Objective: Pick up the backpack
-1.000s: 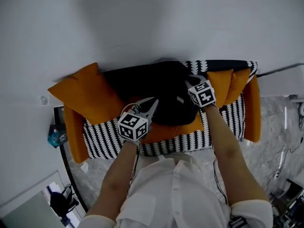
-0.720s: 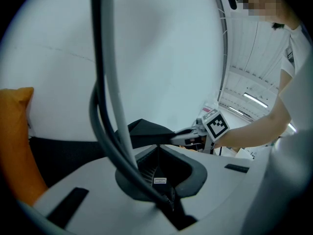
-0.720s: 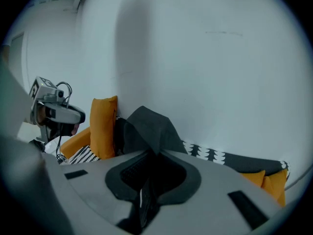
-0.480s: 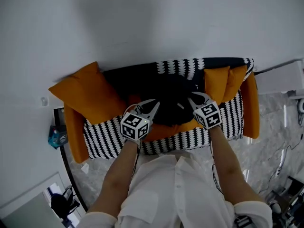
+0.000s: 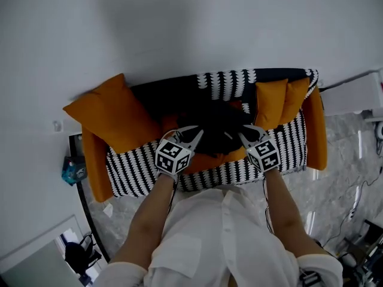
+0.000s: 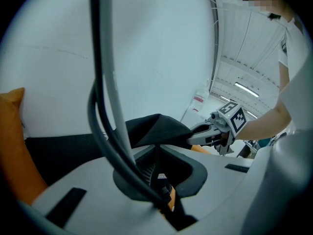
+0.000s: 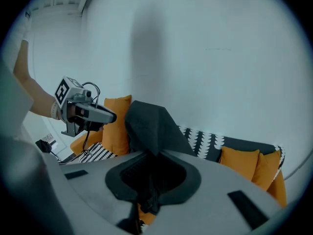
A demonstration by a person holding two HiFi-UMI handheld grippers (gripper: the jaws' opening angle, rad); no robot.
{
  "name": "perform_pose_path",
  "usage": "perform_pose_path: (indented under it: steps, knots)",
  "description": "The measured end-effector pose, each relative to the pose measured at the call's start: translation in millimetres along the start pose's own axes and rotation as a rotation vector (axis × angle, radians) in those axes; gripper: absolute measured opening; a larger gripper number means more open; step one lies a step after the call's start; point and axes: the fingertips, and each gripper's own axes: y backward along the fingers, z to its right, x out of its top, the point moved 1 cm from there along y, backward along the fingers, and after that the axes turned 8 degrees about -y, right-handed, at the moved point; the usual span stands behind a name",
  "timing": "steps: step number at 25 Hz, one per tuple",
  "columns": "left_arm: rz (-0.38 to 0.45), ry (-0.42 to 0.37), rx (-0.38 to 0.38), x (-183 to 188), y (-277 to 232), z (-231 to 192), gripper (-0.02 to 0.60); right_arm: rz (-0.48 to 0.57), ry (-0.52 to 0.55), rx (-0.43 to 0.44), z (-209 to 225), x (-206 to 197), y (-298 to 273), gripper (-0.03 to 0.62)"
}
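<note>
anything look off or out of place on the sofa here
The big orange square cushion at the left end of the black-and-white patterned sofa sits askew, turned up on a corner and sticking out past the orange armrest. The two smaller orange cushions at the right end lean neatly. Nothing looks spilled or damaged.

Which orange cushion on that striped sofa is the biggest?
The orange square cushion, alone at the black-and-white sofa's left end in the head view, left of the black backpack; the two smaller orange cushions lean together at its right end.
</note>
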Motion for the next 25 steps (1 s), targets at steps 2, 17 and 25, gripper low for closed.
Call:
perform_pose_path:
  steps: [2, 17, 25]
  knots:
    - [-0.007, -0.011, 0.0, 0, 0, 0, 0.028, -0.006, 0.005, 0.0, 1, -1, 1, 0.048]
    - [-0.202, -0.272, 0.054, -13, -30, -23, 0.215, -0.024, -0.005, 0.002, -7, -2, -1, 0.048]
    - [-0.256, -0.326, 0.05, -8, -52, -23, 0.215, -0.027, -0.02, -0.004, -9, -3, -2, 0.048]
